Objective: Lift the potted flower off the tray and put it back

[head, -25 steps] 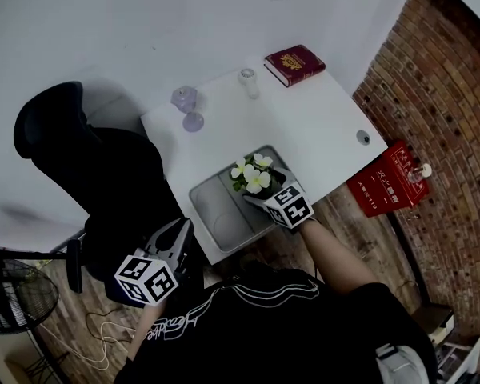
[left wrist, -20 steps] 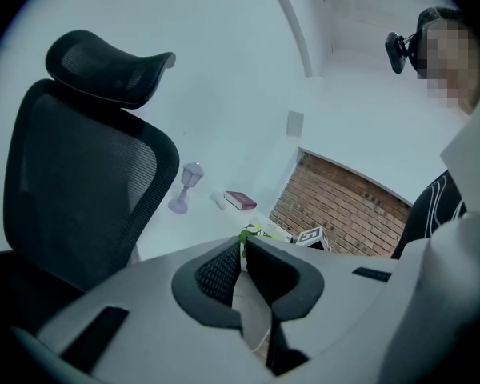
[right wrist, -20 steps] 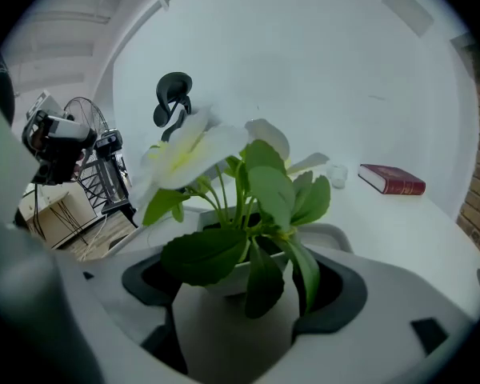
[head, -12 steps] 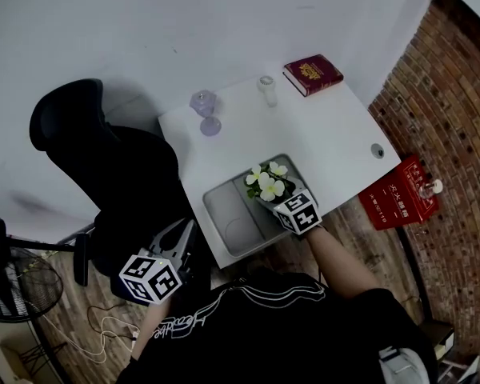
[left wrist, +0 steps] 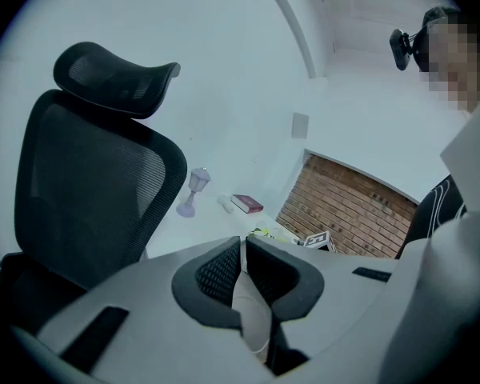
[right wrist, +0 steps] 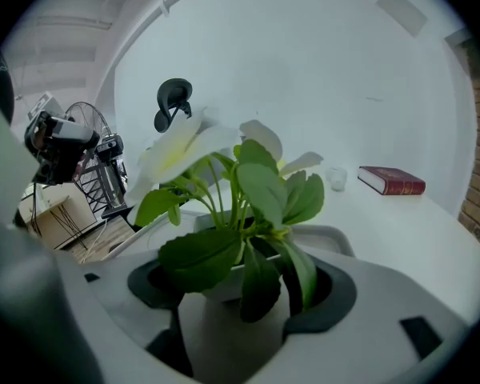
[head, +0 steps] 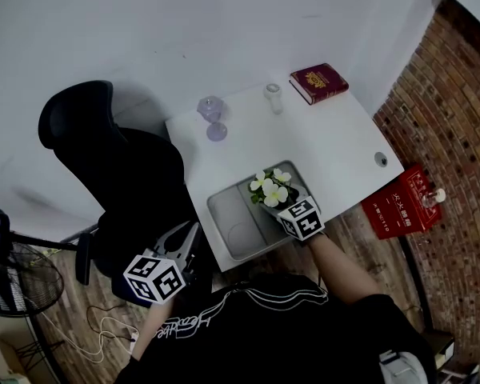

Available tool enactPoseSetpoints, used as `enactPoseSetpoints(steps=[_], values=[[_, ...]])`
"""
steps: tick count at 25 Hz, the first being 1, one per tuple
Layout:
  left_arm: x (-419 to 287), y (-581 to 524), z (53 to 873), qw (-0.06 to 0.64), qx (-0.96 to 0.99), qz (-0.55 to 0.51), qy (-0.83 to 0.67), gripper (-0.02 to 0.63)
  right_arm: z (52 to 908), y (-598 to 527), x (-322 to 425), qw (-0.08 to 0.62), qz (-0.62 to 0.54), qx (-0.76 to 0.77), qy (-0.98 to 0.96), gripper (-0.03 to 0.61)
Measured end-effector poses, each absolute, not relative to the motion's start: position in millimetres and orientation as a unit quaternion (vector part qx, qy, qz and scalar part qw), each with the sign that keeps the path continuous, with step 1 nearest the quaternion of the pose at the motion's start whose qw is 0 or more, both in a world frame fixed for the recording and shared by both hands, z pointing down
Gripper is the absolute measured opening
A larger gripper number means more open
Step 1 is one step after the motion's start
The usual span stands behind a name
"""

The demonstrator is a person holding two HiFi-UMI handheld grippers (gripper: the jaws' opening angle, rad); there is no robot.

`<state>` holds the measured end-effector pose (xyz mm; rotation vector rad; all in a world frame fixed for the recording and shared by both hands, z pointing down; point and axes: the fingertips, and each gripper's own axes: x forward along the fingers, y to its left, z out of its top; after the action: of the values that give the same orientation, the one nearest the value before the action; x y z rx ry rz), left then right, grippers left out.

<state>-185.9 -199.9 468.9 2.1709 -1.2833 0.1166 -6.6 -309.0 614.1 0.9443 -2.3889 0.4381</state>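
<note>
White petals and green leaves fill the right gripper view: the potted flower (right wrist: 260, 190) stands upright between the jaws of the right gripper (right wrist: 242, 282), at the right-hand end of the grey tray (head: 238, 232), which lies on the white table (head: 328, 134) by its near edge. The jaws have just been closing, and the dark pads (right wrist: 329, 298) now sit against the pale pot (right wrist: 224, 282) on both sides — a pinch on the pot, not on the stems. It does not look lifted yet.

To do the lift well, I would keep that squeeze steady and raise the pot straight up until its base is clear of the tray's wall, before any sideways move. Keep it upright; a tilt could spill soil or let the pot slip through the pads. One leaf hangs low over the right-hand pad, so the hold is best kept on the pot wall below the foliage. Going back, lower it onto the same flat patch of tray and let go only once it rests.

The left gripper (left wrist: 242, 250) hangs off the table beside the black chair (head: 112, 174), jaws pressed together on nothing — best left there, out of the way.
</note>
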Motion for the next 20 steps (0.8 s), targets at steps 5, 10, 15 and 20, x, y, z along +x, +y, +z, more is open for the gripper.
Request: enactPoseSetpoints(steps=[5, 10, 15, 20], values=[[-183, -196, 467, 0.302, 0.822, 0.046, -0.48, 0.046, 605, -303, -6, 0.26, 0.155, 0.35, -0.887, 0.348], [-181, -188, 465, 0.302, 0.825, 0.041, -0.475, 0.046, 580, -288, -5, 0.236, 0.152, 0.352, -0.893, 0.348], [-173, -179, 461, 0.299, 0.833, 0.037, -0.464, 0.046, 542, -265, -3, 0.203, 0.147, 0.35, -0.903, 0.348], [-165, -172, 458, 0.296, 0.84, 0.034, -0.454, 0.046, 509, -238, 2, 0.169, 0.143, 0.347, -0.911, 0.348]])
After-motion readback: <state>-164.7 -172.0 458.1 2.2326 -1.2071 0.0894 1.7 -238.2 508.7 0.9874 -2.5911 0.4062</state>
